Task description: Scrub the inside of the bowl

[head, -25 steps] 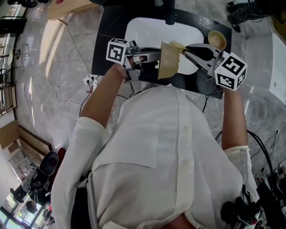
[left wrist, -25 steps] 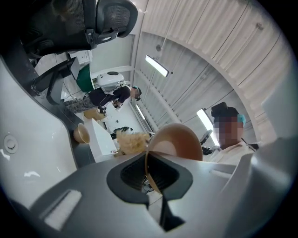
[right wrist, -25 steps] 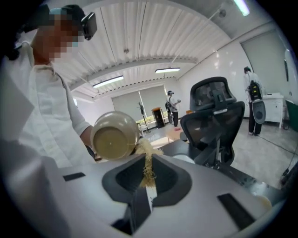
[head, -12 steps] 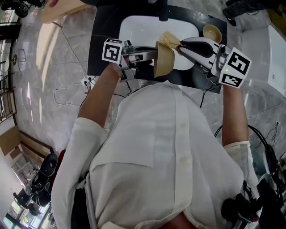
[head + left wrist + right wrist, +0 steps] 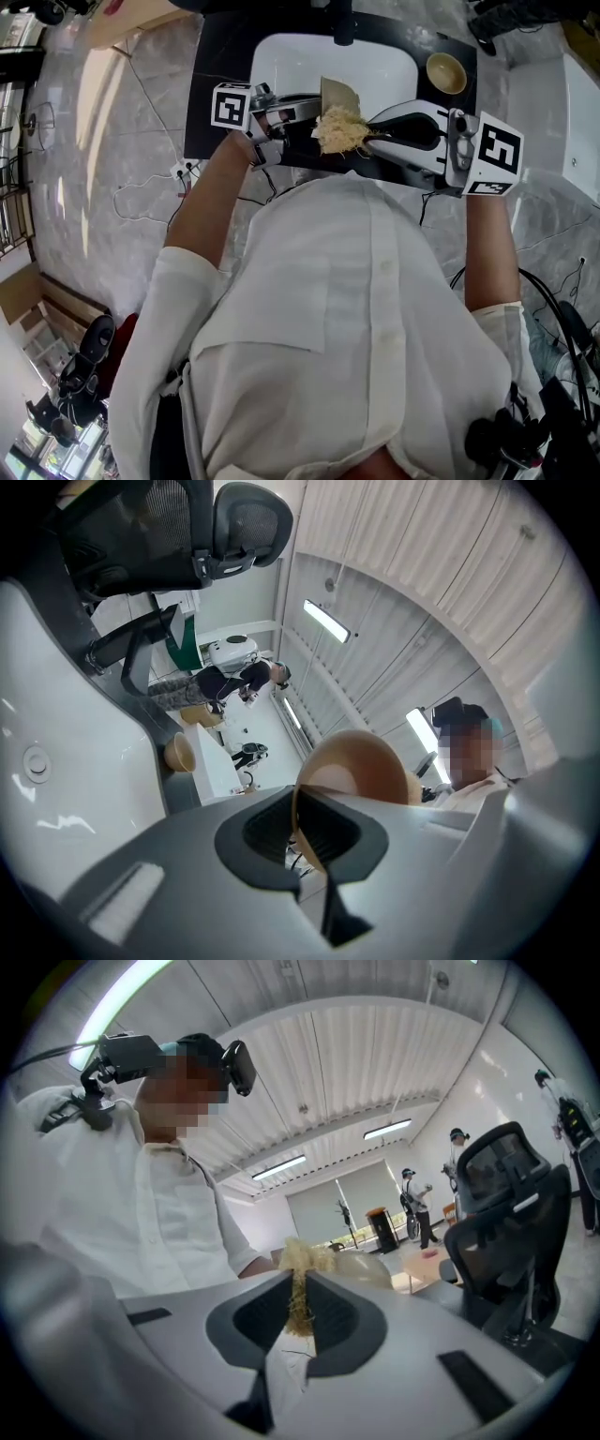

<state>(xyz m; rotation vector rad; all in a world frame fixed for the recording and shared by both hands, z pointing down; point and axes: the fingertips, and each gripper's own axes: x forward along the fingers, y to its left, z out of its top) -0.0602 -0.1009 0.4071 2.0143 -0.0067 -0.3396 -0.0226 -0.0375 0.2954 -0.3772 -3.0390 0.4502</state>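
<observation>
A tan bowl is held on edge over the white sink. My left gripper is shut on its rim; in the left gripper view the rim of the bowl runs down between the two jaws. A straw-coloured fibre scrubber sits in my right gripper, which is shut on it. The scrubber lies against the bowl's near side, toward the person's chest. In the right gripper view the scrubber sticks up from between the jaws, with the bowl just behind it.
A second tan bowl stands on the black counter at the sink's right. The person's white shirt fills the lower head view. Cables lie on the marble floor to the left. An office chair and people stand farther off.
The right gripper has swung the scrubber from above the bowl's far rim down and toward the person, onto the bowl's near side. The bowl has tilted. The left gripper has barely moved.
</observation>
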